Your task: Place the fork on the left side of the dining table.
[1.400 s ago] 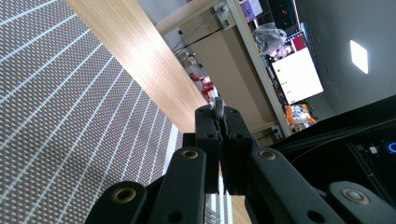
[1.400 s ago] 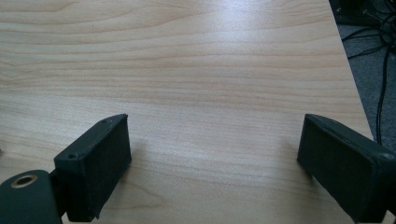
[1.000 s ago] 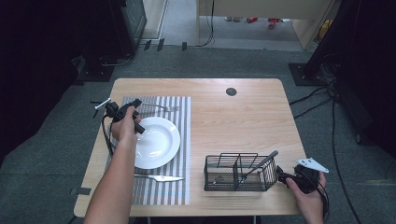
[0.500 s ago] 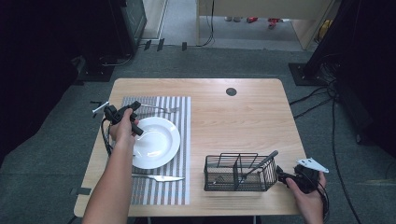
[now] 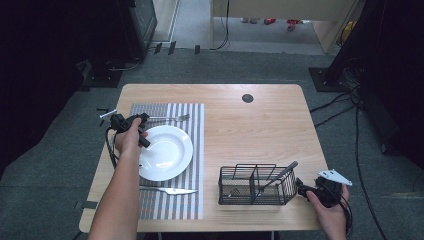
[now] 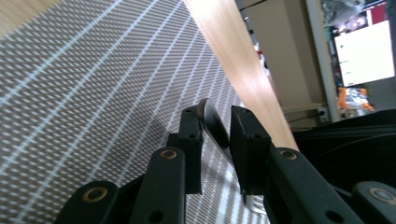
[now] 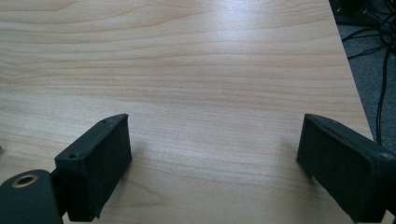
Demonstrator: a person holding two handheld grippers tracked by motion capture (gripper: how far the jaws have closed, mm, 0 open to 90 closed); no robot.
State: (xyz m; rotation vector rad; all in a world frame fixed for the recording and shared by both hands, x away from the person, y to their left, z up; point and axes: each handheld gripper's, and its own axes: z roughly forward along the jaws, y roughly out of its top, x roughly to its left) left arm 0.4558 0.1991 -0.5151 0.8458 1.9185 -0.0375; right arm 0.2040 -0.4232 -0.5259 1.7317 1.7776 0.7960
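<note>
Little has shifted since the earlier high views: left gripper point(image 5: 131, 121) sits at the same spot at the far-left corner of the striped placemat point(image 5: 195, 150), fork point(image 5: 170, 118) unmoved on the mat, and the jaws have just been opening by a small amount. Item one, fork: lies flat on the placemat just beyond the white plate point(image 5: 167, 152), at about 12 o'clock from the plate's centre; long axis runs across the table, parallel to its far edge, tines toward 3 o'clock, handle end toward 9 o'clock and into the gripper. In the left gripper view the handle end point(image 6: 212, 123) stands between the two black jaws with a narrow gap at the right-hand pad; whether the left-hand pad presses on it cannot be told, so grip reads as slackened around the handle, not clenched. Item two, right gripper point(image 5: 304, 189): held at the near-right corner of the wooden table point(image 5: 260, 120), at 3 o'clock from the black wire caddy point(image 5: 256, 184), just beside its end wall; jaws [in its own view] stand wide apart over bare wood, released, nothing between them. Item three, caddy: holds one dark-handled utensil point(image 5: 278, 176) leaning toward 2 o'clock. Item four, knife point(image 5: 172, 190): on the placemat at 6 o'clock from the plate, long axis across the table, blade tip toward 3 o'clock. Item five, plate: centred on the left half of the mat, touched at its 9 o'clock rim by the left hand point(image 5: 131, 142).
</note>
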